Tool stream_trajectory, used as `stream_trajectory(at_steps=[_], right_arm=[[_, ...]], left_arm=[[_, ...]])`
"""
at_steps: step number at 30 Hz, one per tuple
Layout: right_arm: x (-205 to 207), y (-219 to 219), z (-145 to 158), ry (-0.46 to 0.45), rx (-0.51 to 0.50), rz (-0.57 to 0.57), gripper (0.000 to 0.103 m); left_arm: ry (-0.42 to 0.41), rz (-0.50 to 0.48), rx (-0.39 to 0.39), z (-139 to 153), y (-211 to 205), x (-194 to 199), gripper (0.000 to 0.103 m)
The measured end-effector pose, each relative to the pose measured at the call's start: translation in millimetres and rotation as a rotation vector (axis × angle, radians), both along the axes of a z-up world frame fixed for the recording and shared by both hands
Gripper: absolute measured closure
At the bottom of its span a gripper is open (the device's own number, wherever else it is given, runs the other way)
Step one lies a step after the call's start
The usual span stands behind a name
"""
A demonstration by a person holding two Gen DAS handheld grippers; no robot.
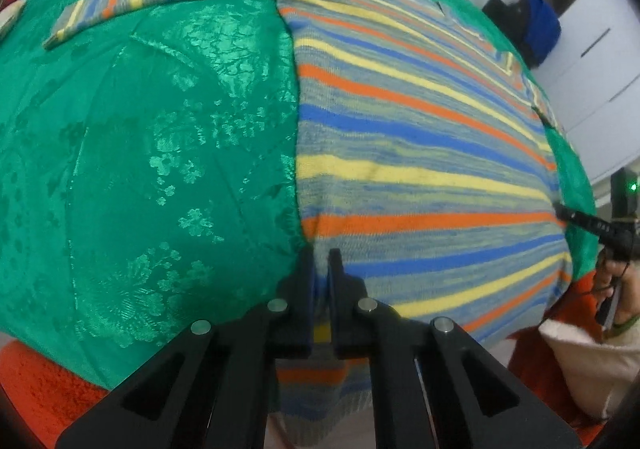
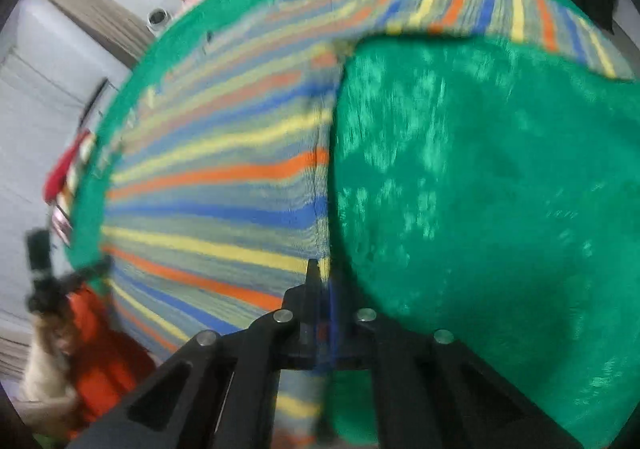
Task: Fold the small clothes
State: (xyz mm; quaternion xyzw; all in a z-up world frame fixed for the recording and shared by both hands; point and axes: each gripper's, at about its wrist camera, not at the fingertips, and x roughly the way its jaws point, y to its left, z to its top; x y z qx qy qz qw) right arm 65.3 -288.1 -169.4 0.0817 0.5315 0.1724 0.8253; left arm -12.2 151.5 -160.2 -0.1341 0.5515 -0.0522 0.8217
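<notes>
The striped knit sweater [image 1: 420, 153] lies flat on the green-covered counter [image 1: 140, 149]. The left tool [image 1: 321, 261] and right tool [image 2: 324, 273] each pinch its near hem corners. It looks soft, light and limp, best held at the corners.

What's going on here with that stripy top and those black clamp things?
A person is folding a small striped sweater spread flat on a green patterned cloth, using two hand-held grippers. The left gripper is closed on the sweater's near hem at one bottom corner, and the right gripper pinches the other bottom corner. Both sleeves lie out to the sides. The right view is blurred, which suggests motion, but no fold is visible yet.
</notes>
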Motion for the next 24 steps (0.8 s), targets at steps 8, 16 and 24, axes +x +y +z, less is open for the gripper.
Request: stream_trajectory(at_steps=[8,16,24], right_arm=[[-23.6,-16.2,28.9,-0.100,0.088,-0.029,0.049],[-44.7,-26.7,52.1,-0.185,0.084,-0.082,0.037],[-44.8,-10.4,62.5,-0.259,-0.085,-0.150,0.022]], left_arm=[[-0.153,0.017,0.106,45.3,-9.8,-22.0,0.029],[-0.237,0.123,0.233,57.0,-5.1,-2.2,0.012],[-0.215,0.220,0.298,27.9,9.6,12.4,0.009]])
